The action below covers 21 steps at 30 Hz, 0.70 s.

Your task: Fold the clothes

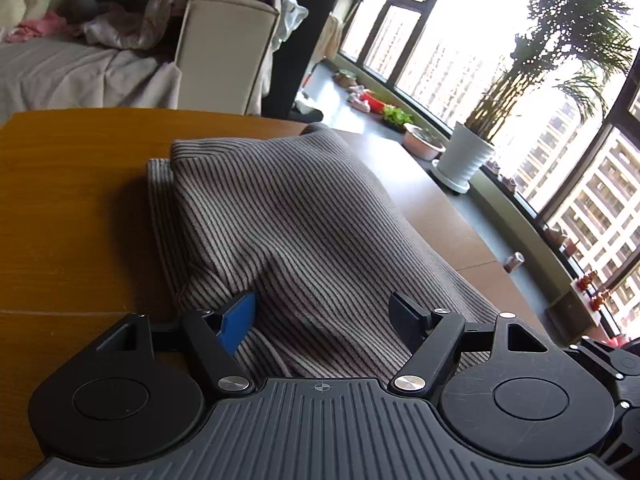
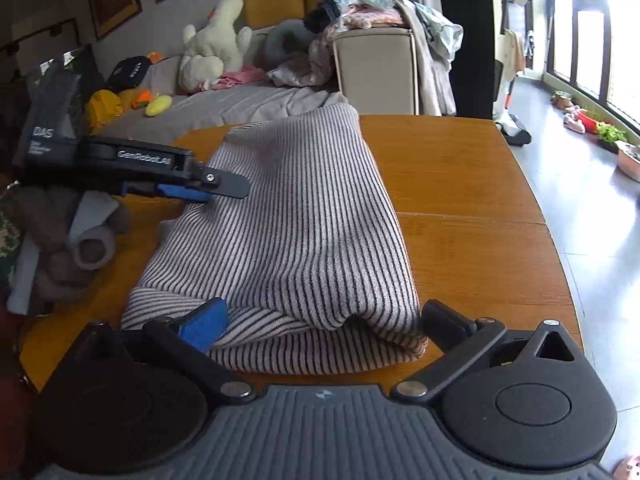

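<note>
The striped garment (image 2: 304,216) lies partly folded on the wooden table (image 2: 472,184), its long axis running from the near edge away toward the far edge where the sofa (image 2: 248,100) stands behind. In the right wrist view it is a doubled bundle: an upper layer is folded over a lower one, and the fold's open lip sits at the near end, directly in front of the right gripper (image 2: 324,320).

That gripper's jaws stand wide apart and straddle the near end of the cloth, the blue pad (image 2: 204,322) resting on or just above the lower layer at the left, the black finger (image 2: 444,320) just beside the right corner. Nothing is pinched between them.

The left gripper (image 1: 324,316) comes at the garment from its left long side, seen in the right wrist view as a flat black tool (image 2: 168,172) over the cloth's left edge. In its own view the fingers are spread with a raised ridge of fabric between them; it probably touches the cloth, though whether the pads press it is hard to tell.

So the right gripper is nearer the short end, the left nearer the long flank, and a next fold would likely carry the near end toward the far one along that axis.
</note>
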Each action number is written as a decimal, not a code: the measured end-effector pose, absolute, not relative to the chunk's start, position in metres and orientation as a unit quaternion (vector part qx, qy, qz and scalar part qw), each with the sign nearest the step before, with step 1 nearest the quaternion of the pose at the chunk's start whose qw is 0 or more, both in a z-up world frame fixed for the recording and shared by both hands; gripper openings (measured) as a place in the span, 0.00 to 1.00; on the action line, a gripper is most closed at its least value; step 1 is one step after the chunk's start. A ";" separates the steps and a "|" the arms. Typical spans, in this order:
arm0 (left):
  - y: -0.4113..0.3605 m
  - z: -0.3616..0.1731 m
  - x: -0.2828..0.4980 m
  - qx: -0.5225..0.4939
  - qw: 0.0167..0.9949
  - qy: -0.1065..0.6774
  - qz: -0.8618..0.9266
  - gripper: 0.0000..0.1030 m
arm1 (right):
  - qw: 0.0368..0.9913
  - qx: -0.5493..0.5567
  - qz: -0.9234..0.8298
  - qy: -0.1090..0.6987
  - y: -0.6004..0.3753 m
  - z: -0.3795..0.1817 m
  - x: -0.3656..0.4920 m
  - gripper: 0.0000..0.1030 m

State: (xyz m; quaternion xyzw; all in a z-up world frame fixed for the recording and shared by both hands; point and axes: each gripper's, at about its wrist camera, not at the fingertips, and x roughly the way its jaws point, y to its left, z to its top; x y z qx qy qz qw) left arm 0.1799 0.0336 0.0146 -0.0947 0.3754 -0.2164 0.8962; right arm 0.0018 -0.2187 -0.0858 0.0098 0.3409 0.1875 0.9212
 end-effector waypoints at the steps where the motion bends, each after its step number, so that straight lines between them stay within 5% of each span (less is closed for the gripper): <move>1: 0.034 0.017 0.177 -0.089 0.898 0.373 -0.215 0.78 | 0.926 0.010 0.183 0.330 -0.223 -0.080 0.000 1.00; 6: 0.035 0.035 0.155 -0.090 0.902 0.357 -0.225 0.84 | 0.947 0.025 0.138 0.290 -0.244 -0.057 0.021 1.00; 12: 0.029 0.039 0.140 -0.120 0.882 0.373 -0.262 0.70 | 0.942 -0.037 0.102 0.317 -0.231 -0.086 0.065 1.00; 21: 0.017 0.014 0.154 -0.095 0.883 0.383 -0.253 0.67 | 0.933 -0.020 0.072 0.351 -0.234 -0.108 0.040 1.00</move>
